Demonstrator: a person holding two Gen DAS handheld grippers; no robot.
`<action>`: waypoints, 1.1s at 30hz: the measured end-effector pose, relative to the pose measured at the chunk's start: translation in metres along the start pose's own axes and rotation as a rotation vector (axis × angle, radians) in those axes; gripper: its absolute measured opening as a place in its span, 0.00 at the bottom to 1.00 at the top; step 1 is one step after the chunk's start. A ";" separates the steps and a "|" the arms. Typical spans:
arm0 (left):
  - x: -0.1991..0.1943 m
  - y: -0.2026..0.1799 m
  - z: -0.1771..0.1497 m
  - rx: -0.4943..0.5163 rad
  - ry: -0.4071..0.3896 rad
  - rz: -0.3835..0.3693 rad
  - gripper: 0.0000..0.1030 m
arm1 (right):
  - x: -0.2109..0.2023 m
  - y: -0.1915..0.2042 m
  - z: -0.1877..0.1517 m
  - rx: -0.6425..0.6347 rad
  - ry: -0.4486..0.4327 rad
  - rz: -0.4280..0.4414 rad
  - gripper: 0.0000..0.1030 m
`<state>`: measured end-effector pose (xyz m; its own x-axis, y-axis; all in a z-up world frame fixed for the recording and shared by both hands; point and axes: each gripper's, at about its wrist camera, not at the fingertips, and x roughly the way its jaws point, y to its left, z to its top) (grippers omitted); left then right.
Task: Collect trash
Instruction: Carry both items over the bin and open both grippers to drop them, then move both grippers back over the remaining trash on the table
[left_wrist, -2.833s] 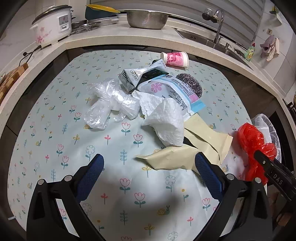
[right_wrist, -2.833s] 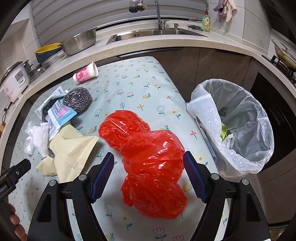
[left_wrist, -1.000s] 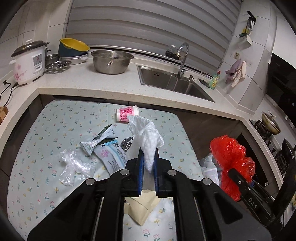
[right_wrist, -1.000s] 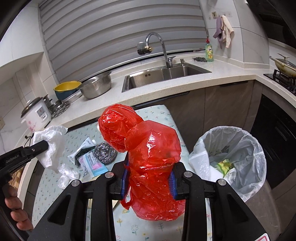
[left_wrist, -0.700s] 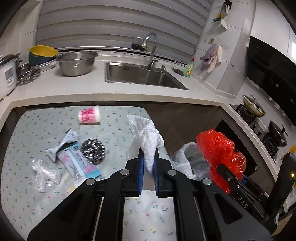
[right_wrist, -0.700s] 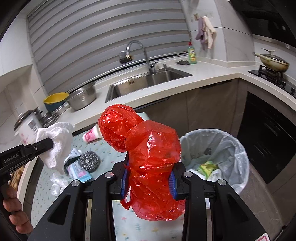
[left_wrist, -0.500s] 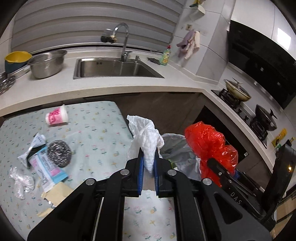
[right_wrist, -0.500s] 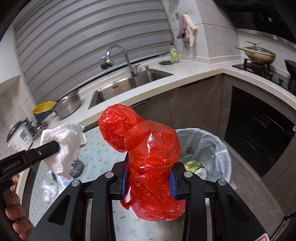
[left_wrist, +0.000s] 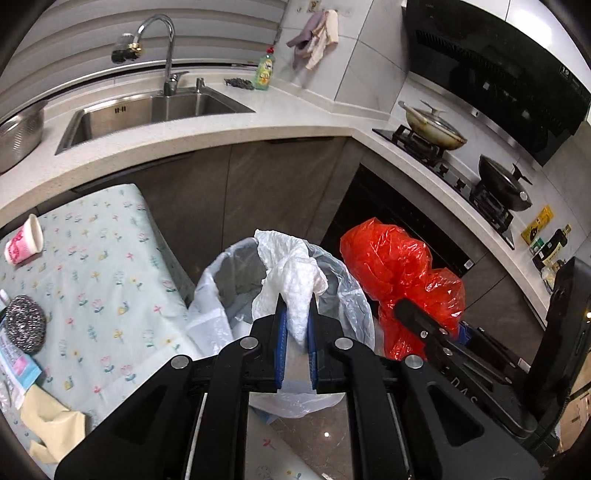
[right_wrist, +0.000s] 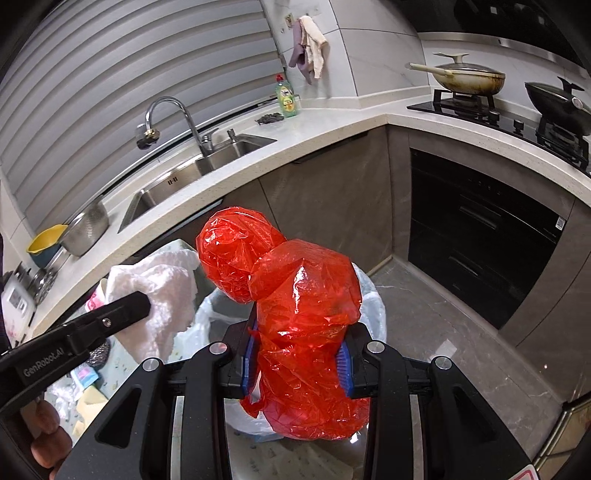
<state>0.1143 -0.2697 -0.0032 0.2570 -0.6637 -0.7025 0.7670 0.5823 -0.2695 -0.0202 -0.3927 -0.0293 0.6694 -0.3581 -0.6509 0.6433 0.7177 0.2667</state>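
The clearest lettering was on the left gripper (right_wrist: 146, 306) — "GenRobot.AI" ran in pale letters along its black arm where it reached in from the lower left of the right wrist view. The right gripper (left_wrist: 402, 308) carried "DAS" low on its dark body in the left wrist view, partly cut off, so there may have been more to the word. The range hood (left_wrist: 498, 74) had a small white mark at its far right end — too small to read. The dish soap bottle (right_wrist: 287, 96) bore a label I couldn't make out
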 end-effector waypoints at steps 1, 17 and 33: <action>0.007 -0.002 0.000 0.002 0.011 0.000 0.09 | 0.003 -0.002 0.001 0.003 0.003 -0.004 0.32; 0.059 0.001 -0.005 0.005 0.066 0.016 0.32 | 0.049 -0.009 0.002 0.012 0.061 -0.002 0.35; 0.019 0.022 -0.003 -0.026 -0.046 0.132 0.71 | 0.030 0.009 0.007 -0.002 0.012 0.016 0.54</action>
<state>0.1344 -0.2681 -0.0238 0.3817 -0.6011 -0.7022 0.7093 0.6775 -0.1944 0.0084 -0.4017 -0.0416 0.6754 -0.3392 -0.6548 0.6314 0.7248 0.2757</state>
